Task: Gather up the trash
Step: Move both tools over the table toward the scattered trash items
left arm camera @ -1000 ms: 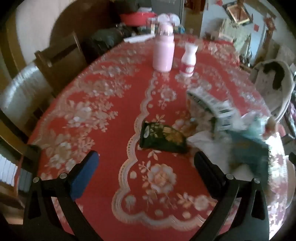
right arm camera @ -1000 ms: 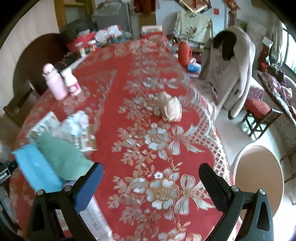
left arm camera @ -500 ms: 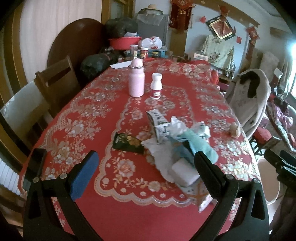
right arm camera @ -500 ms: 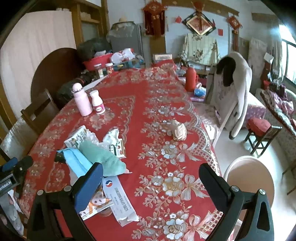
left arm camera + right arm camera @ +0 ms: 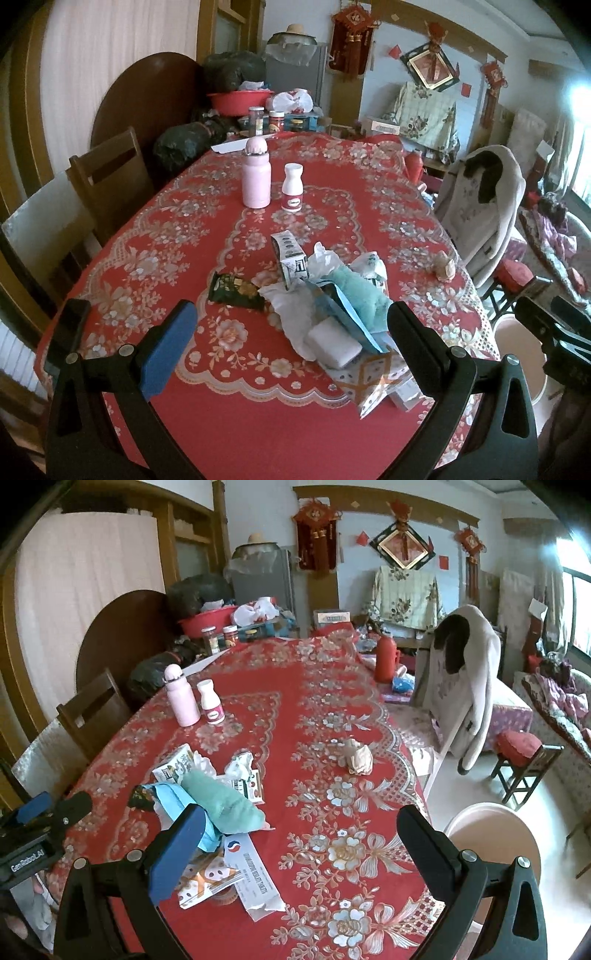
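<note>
Both the left gripper [image 5: 288, 325] and right gripper [image 5: 299, 829] hover with fingers spread and empty above the red surface [image 5: 184, 229], where the trash pile [image 5: 332, 295] lies between the left fingers, its carton [image 5: 290, 254] running long toward 11 o'clock.

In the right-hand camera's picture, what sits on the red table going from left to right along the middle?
Pink bottle → white bottle → crumpled white wrapper → beige crumpled paper ball, all on the red tablecloth.
</note>
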